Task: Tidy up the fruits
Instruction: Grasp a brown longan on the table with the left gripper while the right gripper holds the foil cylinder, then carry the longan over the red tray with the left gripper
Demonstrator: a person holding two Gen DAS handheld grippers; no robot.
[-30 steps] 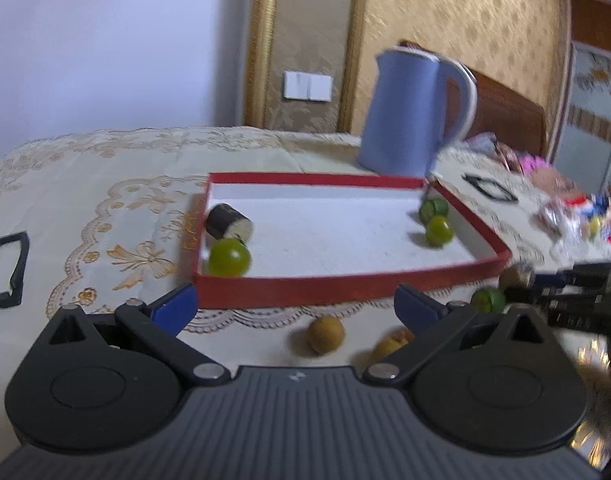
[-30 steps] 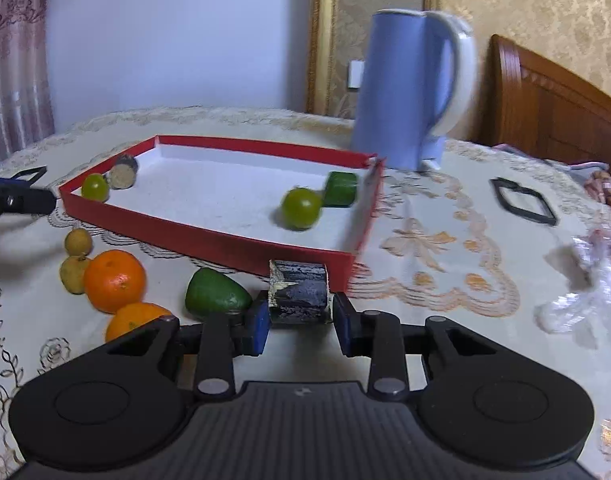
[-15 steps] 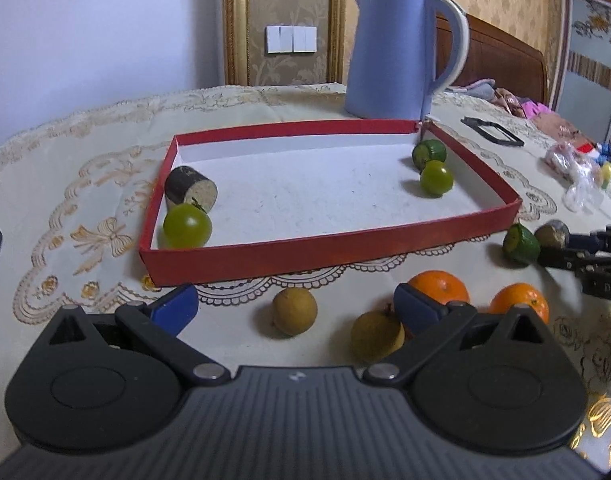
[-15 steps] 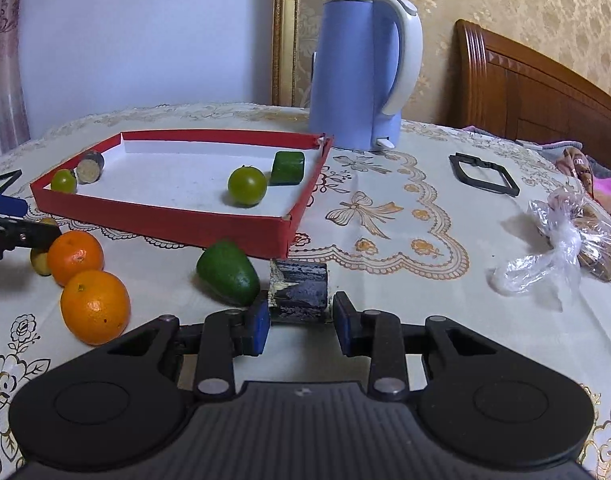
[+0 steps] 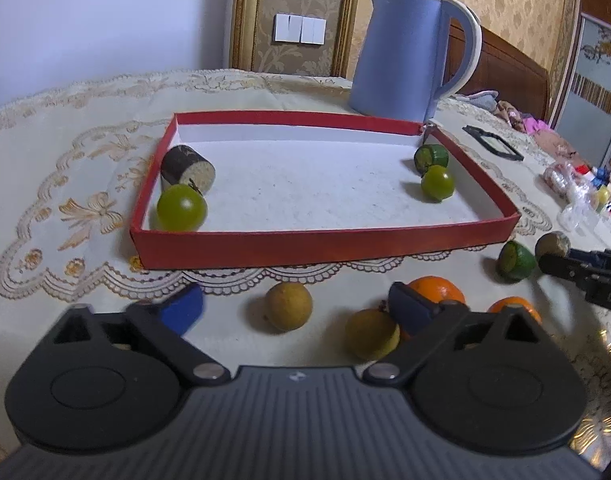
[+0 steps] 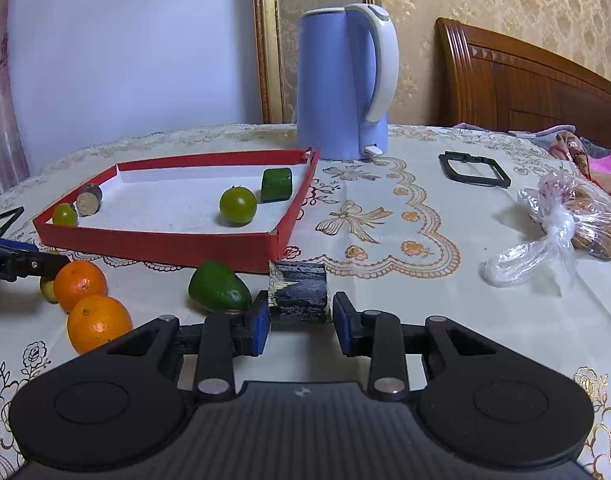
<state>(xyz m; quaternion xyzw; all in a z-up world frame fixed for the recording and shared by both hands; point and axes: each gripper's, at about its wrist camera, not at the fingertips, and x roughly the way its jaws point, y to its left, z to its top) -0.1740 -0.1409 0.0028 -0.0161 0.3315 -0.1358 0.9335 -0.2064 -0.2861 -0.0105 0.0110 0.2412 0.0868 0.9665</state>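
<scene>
— Operator: What state are your grippers in?

— Technician: Your right gripper (image 6: 301, 322) clamps a dark cut cylinder chunk (image 6: 299, 292) just outside the shallow red cardboard tray (image 6: 161, 245). Your left gripper (image 5: 295, 308) stands wide, its jaws having just been closing — a round brown-yellow fruit (image 5: 288, 306) lies on the tablecloth between them, untouched.

— Operator: And the tray?

— Technician: It holds two green tomatoes (image 5: 182, 208).

Soft even daylight, faint shadows, fisheye bending at edges, slight foreground blur
</scene>
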